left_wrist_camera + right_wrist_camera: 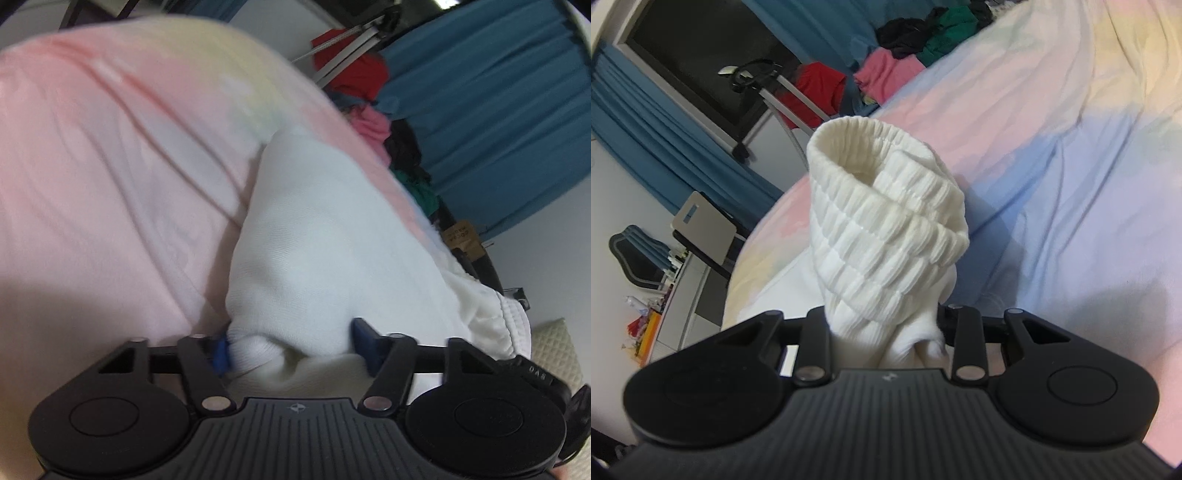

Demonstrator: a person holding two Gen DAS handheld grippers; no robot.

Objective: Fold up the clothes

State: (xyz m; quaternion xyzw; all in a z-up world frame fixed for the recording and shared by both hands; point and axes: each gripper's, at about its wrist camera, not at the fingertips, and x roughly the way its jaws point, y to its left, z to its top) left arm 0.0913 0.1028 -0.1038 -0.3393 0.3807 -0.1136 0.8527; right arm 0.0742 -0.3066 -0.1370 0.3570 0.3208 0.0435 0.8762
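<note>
Right wrist view is showing the right gripper (pixel 884 325) pinching the white garment's (pixel 886 229) ribbed cuff upright while the left gripper (pixel 291 350), half-closed, is clamping its body for folding.

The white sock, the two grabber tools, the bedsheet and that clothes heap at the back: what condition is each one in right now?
White sock: bunched, ribbed cuff open and standing up.
Right gripper: shut on the sock below the cuff.
Left gripper: blue pads against the sock's other end, gripping it.
Bedsheet: spread on the bed, wrinkled.
Clothes heap: unfolded, piled at the bed's far edge.
</note>
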